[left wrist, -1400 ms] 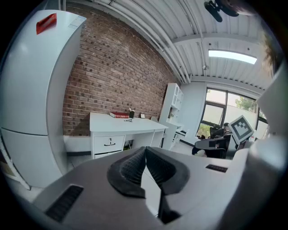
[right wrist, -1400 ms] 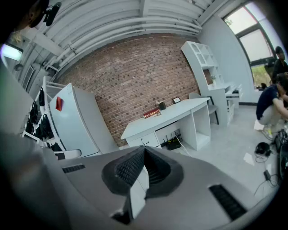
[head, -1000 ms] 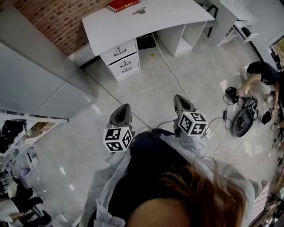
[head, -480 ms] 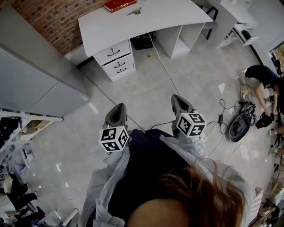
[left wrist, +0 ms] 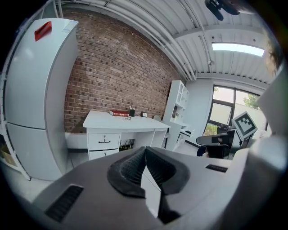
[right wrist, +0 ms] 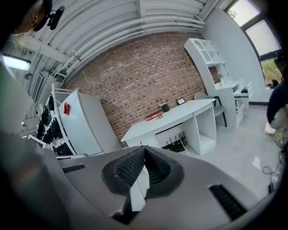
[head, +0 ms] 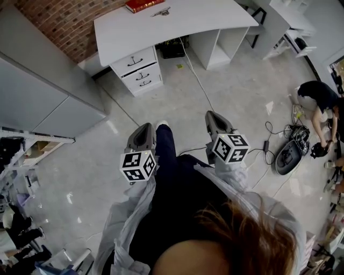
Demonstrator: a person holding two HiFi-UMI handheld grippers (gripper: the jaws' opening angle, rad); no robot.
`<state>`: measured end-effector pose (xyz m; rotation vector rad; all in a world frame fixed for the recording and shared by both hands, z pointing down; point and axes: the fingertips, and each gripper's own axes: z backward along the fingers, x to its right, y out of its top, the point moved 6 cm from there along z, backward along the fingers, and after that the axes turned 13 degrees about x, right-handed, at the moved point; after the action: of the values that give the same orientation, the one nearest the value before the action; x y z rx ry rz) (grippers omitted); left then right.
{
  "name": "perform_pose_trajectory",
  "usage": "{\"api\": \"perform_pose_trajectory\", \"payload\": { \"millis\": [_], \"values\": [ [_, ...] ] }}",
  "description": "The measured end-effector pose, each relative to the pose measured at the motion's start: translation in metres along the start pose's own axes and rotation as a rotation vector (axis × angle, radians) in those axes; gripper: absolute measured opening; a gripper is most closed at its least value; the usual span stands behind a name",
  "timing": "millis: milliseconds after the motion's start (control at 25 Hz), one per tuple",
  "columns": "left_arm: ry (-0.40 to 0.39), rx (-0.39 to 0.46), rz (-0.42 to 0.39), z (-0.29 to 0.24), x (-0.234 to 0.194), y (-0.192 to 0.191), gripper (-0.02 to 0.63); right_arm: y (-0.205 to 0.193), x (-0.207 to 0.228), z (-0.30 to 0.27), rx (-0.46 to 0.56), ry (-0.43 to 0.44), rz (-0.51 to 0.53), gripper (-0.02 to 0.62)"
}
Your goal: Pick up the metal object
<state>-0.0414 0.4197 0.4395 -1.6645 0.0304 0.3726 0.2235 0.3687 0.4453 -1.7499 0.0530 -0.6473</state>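
Out on the grey floor (head: 231,86), I hold my left gripper (head: 146,130) and right gripper (head: 214,117) clenched on nothing, the jaws of each pressed together and aimed toward twelve o'clock. The metal object (head: 161,11) lies on the white desk (head: 183,29) far off at twelve o'clock, just at three o'clock of a red book (head: 144,5) and well apart from both claws. By my reckoning none of the pickup is done: the approach, the opening of a claw and the grasp all remain.

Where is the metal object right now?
The metal object lies on the white desk at the top of the head view, just right of the red book, near the brick wall.
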Motion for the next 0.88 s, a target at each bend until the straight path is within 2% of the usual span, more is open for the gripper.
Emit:
{"api": "perform_pose_trajectory", "payload": {
  "millis": [240, 680, 880],
  "values": [
    [-0.019, -0.001, -0.004, -0.034, -0.011, 0.003, 0.017, 0.0, 0.009, -0.028, -0.004, -0.03, -0.023, 0.006],
    [-0.045, -0.001, 0.001, -0.134, -0.053, 0.029, 0.017, 0.029, 0.017, -0.122, -0.001, -0.038, -0.014, 0.006],
    [-0.09, -0.021, -0.007, -0.175, -0.065, 0.037, 0.017, 0.038, 0.022, -0.163, -0.017, -0.045, -0.033, 0.006]
  ]
}}
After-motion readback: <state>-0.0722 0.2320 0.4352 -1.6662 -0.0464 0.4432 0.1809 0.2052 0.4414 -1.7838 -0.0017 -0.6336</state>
